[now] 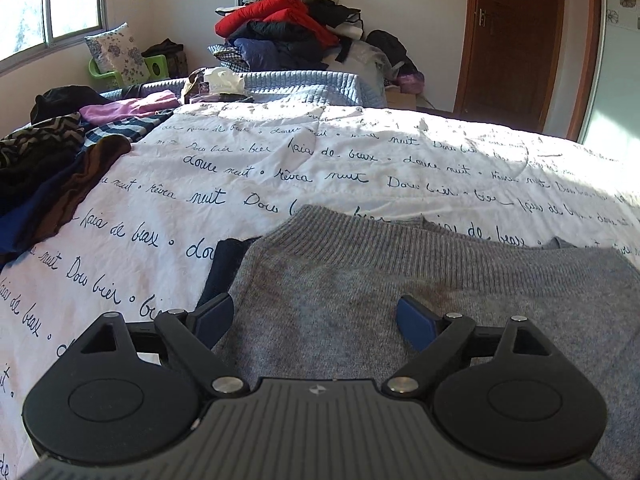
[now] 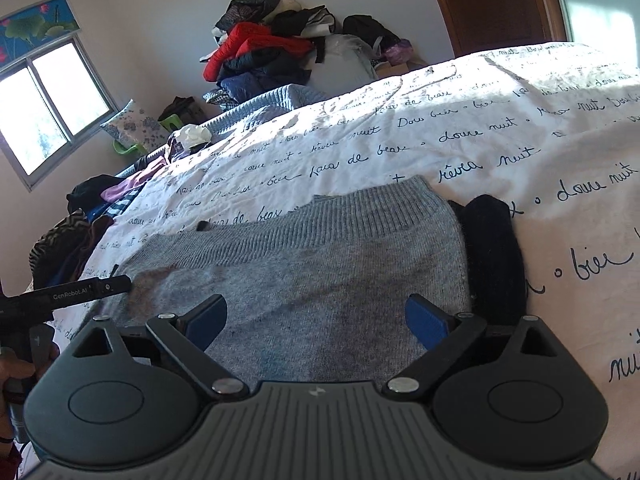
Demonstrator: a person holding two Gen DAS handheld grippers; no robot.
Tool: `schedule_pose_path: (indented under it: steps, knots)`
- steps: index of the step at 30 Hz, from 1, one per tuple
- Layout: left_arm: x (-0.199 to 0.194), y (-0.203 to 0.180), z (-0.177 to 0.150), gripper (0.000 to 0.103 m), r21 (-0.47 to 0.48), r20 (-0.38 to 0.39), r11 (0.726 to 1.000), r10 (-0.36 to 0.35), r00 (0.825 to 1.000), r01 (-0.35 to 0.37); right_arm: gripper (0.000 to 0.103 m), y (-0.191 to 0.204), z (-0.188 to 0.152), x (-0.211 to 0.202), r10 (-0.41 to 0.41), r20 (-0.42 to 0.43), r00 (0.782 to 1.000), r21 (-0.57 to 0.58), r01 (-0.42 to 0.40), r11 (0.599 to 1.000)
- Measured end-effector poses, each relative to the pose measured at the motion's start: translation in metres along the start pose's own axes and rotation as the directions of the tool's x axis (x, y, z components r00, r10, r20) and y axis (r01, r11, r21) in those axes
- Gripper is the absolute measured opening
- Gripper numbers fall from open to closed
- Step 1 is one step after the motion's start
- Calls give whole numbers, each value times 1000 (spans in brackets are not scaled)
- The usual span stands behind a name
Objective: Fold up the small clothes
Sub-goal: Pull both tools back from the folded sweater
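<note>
A grey knit sweater lies flat on the bed, its ribbed hem toward the far side; it also shows in the right wrist view. A dark navy garment edge sticks out at its left side, and a dark piece lies at its right side. My left gripper is open and empty just above the sweater's left part. My right gripper is open and empty above the sweater's right part. The left gripper's black body shows at the left of the right wrist view.
The bed cover is white with dark script. A heap of mixed clothes lies at the bed's left edge. A tall pile of jackets stands behind the bed. A brown door is at the back right.
</note>
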State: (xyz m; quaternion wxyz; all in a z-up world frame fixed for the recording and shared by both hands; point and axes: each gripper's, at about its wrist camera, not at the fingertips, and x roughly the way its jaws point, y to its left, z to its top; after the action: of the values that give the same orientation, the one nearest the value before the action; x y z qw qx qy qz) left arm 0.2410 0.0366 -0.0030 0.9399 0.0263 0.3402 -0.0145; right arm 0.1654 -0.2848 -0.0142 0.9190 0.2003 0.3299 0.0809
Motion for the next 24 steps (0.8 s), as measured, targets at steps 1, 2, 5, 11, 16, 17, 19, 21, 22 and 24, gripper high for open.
schedule_pose_path:
  steps: [1,2,5,11,16,17,19,21,22,24]
  knots:
    - [-1,-1,-2,87,8,1,1000,4,1000,-4,97,0,-1,1,-3,-6,1000,-3,3,1000]
    - [-2,-1,-4,88,15,3,1000,9,1000,-9,97,-1,-2,2,-11,-16,1000,-5,11,1000]
    - [-6,-2,-9,89,28,5,999,20,1000,-20,97,-3,-6,4,-35,-25,999,-6,35,999]
    - [-14,-1,-20,90,44,6,999,24,1000,-25,97,4,-12,-7,-48,-11,999,-27,48,998]
    - [-23,-2,-31,91,68,18,997,27,999,-29,97,6,-17,-11,-44,-19,999,-25,44,999]
    - [-25,-2,-34,91,71,20,997,29,999,-30,97,5,-19,-10,-48,-26,998,-27,48,998]
    - [-29,-1,-40,92,77,25,997,28,999,-30,97,6,-22,-9,-59,-37,998,-40,57,998]
    - [-32,1,-45,92,81,27,996,28,999,-30,97,8,-25,-11,-71,-31,997,-55,69,996]
    - [-34,2,-48,92,82,27,996,28,999,-30,97,10,-26,-13,-77,-29,997,-61,75,995]
    - [-38,4,-53,92,79,27,996,28,999,-30,97,15,-28,-17,-84,-23,996,-71,82,994]
